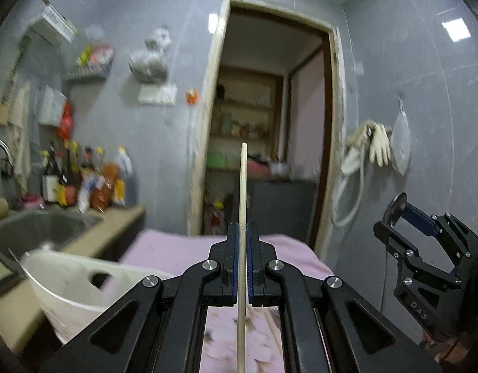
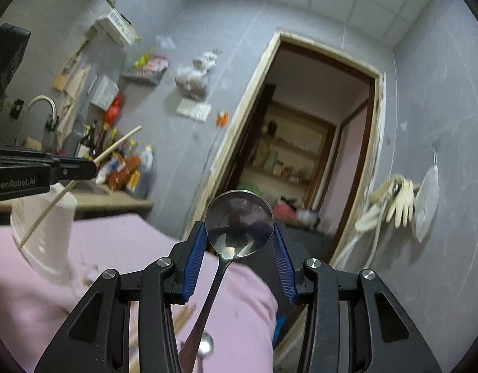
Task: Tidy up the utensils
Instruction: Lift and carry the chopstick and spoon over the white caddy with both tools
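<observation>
Kitchen, mid-sort: the left gripper (image 1: 242, 233) is clamped tight on 1 wooden chopstick (image 1: 242, 186), which points toward 12 o'clock in the left wrist view. The right gripper (image 2: 239, 236) holds a metal spoon (image 2: 239, 225), its blue pads (image 2: 197, 258) pressing the bowl's edges, the handle trailing to 6 o'clock.

Both utensils are aloft above the pink cloth (image 2: 120, 248). Good practice here is likely to carry each piece level, then tip it handle-down over the white plastic holder (image 1: 68, 279), at 8 o'clock in the left view, before letting go.

The holder's contents cannot be seen. More chopsticks (image 2: 184, 317) and a 2nd spoon (image 2: 205, 346) lie on the cloth. The steel sink (image 1: 37, 227) sits at 9 o'clock.
</observation>
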The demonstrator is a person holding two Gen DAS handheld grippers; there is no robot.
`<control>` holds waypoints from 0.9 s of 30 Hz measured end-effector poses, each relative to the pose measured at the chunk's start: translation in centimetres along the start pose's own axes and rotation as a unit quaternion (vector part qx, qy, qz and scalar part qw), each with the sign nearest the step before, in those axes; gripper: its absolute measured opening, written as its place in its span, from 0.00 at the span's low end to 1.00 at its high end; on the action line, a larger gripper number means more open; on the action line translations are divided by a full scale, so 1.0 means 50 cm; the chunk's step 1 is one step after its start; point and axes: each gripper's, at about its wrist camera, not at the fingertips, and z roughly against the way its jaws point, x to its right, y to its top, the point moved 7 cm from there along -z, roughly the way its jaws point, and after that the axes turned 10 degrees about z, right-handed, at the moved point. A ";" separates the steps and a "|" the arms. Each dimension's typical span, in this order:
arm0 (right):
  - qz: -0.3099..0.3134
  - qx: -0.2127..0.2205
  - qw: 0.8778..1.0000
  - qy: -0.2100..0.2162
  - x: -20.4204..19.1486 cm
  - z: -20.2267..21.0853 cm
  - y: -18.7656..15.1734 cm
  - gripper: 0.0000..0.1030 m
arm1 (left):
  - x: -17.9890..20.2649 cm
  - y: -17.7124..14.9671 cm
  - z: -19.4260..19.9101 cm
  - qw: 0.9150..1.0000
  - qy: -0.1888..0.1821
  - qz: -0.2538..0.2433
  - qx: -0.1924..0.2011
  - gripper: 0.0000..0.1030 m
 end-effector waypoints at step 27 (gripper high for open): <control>-0.135 0.094 0.976 0.145 -0.230 -0.152 0.278 0.39 | -0.497 0.147 0.028 0.970 0.123 0.188 0.093 0.02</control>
